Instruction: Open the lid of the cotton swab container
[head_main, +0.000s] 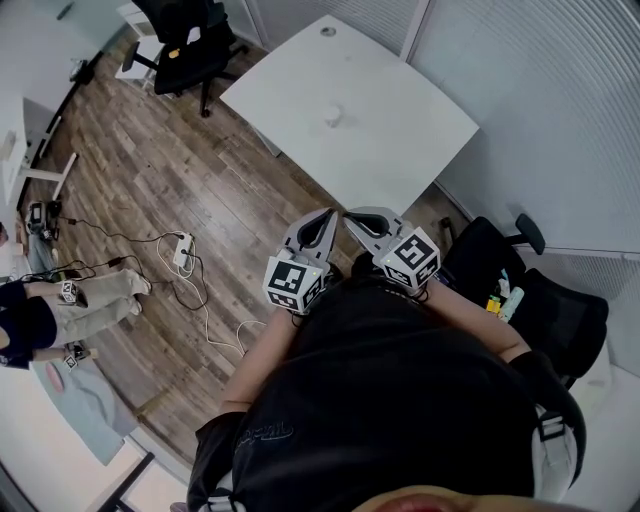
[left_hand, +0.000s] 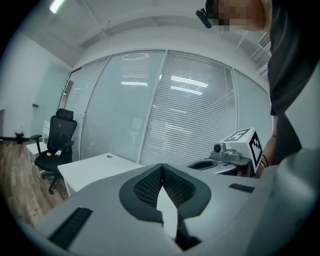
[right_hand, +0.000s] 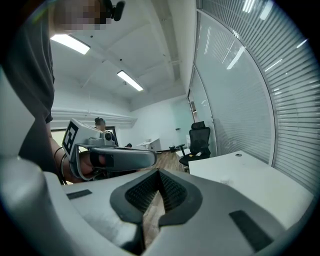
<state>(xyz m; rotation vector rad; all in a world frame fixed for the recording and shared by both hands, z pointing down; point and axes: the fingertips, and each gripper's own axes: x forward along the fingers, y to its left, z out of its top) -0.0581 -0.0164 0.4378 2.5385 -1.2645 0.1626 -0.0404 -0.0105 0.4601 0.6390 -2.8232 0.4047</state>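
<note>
Both tools are held close in front of the person's chest, side by side, noses aimed across the wooden floor (head_main: 170, 190) at the white table (head_main: 400, 150). The left gripper (head_main: 327, 216) has its jaws pressed fully together with nothing between them. Its own view confirms it: the ribbed pads (left_hand: 150, 187) meet at the tip, and only the table edge shows beyond. The right gripper (head_main: 356, 218) is the same, jaws closed and empty, with bare floor showing under the tip in its own view (right_hand: 159, 173).

Where's the target? A small pale object (head_main: 333, 117) sits alone near the middle of the table, well apart from both grippers. That is most likely the cotton swab container, though it is too small here to make out a lid. Nothing else stands on the table, so the approach looks open from this side.

Why the tucked, closed posture? It reads as a carry position: arms in, jaws shut, nothing to snag. The task has not really started, and the lid is untouched. Both grippers will need to open on the way in, probably one to steady the body and one to work the lid. A black office chair (head_main: 190, 45) stands beyond the table's far corner, out of the way.
</note>
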